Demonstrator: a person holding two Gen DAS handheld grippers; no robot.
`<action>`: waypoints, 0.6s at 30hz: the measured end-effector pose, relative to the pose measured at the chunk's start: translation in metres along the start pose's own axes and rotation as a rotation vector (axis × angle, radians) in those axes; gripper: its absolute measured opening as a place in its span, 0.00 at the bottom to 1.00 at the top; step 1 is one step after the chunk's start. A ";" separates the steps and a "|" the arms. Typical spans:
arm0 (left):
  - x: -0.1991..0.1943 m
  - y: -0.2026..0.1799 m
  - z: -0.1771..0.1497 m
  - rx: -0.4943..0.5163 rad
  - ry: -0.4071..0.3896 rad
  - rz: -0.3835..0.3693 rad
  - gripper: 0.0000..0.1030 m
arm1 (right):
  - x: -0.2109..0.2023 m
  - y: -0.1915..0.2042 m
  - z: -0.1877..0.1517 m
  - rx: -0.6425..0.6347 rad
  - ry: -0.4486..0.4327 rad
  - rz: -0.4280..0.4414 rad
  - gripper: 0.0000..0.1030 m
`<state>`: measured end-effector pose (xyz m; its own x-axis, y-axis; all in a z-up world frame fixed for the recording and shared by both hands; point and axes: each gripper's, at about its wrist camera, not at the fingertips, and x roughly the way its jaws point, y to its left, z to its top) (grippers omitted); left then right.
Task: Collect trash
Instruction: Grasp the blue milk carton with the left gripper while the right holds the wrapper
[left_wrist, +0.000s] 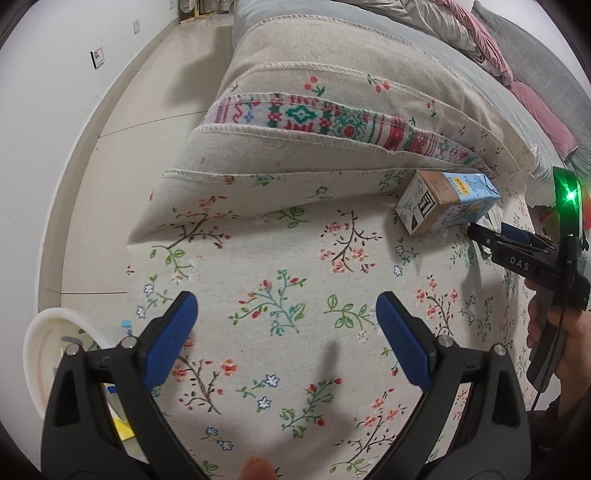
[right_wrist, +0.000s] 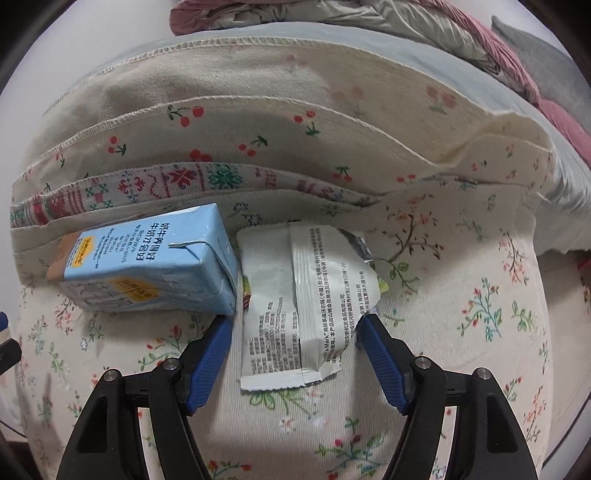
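Right tongs (right_wrist: 295, 332) are wide, their blue fingers on each side of the white wrapper (right_wrist: 303, 306), whose long axis runs straight ahead. Milk carton (right_wrist: 147, 266) touches the left finger. I keep the left tongs (left_wrist: 286, 317) wide, well apart.

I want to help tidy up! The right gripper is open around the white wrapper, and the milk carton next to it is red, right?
Almost. The milk carton is light blue, not red, as the right wrist view shows. The rest holds: the right gripper is open with its fingers on either side of the white wrapper, and the carton lies right beside it.
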<state>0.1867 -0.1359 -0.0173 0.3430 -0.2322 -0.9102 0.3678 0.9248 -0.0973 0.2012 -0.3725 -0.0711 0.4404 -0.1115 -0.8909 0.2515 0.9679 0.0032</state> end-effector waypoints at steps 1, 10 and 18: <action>0.000 -0.002 0.000 0.003 -0.001 -0.003 0.94 | 0.001 0.001 0.000 -0.006 -0.006 -0.001 0.68; -0.008 -0.032 0.005 0.115 -0.037 -0.051 0.94 | -0.020 -0.001 -0.001 -0.038 -0.026 0.023 0.48; -0.008 -0.083 0.028 0.270 -0.074 -0.052 0.94 | -0.059 -0.026 -0.017 -0.005 -0.066 0.040 0.48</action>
<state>0.1774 -0.2193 0.0096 0.3768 -0.3076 -0.8737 0.5996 0.8000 -0.0230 0.1544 -0.3876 -0.0263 0.5058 -0.0874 -0.8582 0.2283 0.9729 0.0355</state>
